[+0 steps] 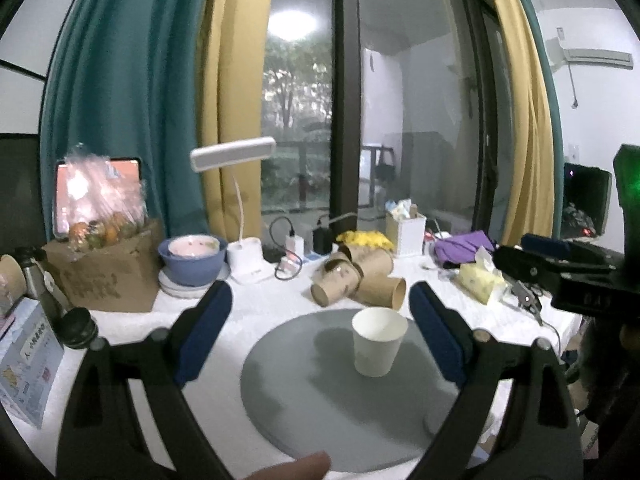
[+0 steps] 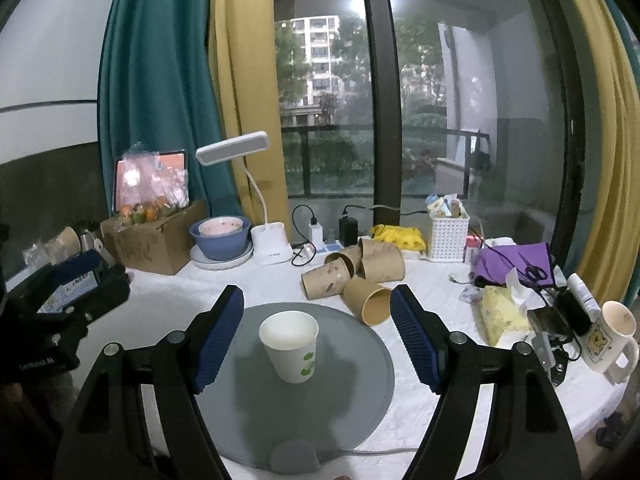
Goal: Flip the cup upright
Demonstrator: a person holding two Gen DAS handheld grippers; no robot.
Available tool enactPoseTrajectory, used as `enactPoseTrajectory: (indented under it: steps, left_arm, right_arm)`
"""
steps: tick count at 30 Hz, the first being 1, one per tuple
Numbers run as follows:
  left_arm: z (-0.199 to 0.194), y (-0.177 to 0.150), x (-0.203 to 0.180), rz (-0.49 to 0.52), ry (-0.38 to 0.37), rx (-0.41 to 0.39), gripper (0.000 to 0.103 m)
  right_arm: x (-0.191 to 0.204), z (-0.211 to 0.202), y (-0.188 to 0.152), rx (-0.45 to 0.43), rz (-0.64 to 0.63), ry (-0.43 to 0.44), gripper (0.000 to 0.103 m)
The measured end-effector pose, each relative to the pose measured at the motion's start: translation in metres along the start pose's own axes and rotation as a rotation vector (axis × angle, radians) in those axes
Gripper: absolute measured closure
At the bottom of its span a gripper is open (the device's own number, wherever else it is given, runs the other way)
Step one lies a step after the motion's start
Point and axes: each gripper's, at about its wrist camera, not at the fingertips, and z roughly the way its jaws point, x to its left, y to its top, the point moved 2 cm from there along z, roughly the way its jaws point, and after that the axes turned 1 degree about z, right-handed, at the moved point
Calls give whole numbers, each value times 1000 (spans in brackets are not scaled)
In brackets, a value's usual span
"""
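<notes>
1. Readable writing is scarce: the left gripper's body, seen at the left edge of the right wrist view, carries white lettering that looks like "LenRobot AI", though it is too small to be sure. A box at the left has print too blurred to read.
2. The cup stands upright, mouth up, on the grey round mat.
3. The left gripper is spread wide and holds nothing. The cup sits just beyond the tips, nearer the right finger, touching neither.
4. The right gripper is likewise wide apart and empty. The cup stands between its blue pads, left of centre, clear of both.
5. Only the right view shows the cup's green mark, a mug with a bear picture, and scissors.
6. Only the left view shows an air conditioner.
7. Both show tipped brown cups behind the mat.
</notes>
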Motion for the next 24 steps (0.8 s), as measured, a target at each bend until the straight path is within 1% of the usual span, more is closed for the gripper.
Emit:
enactPoseTrajectory:
  steps: [6, 24]
  left_arm:
    - [-6, 4, 3, -10, 3, -28, 12]
    - [-9, -1, -1, -17, -14, -24, 12]
  right_arm:
    - [1, -5, 1, -10, -6, -2, 24]
    - [4, -2, -2, 7, -8, 5, 24]
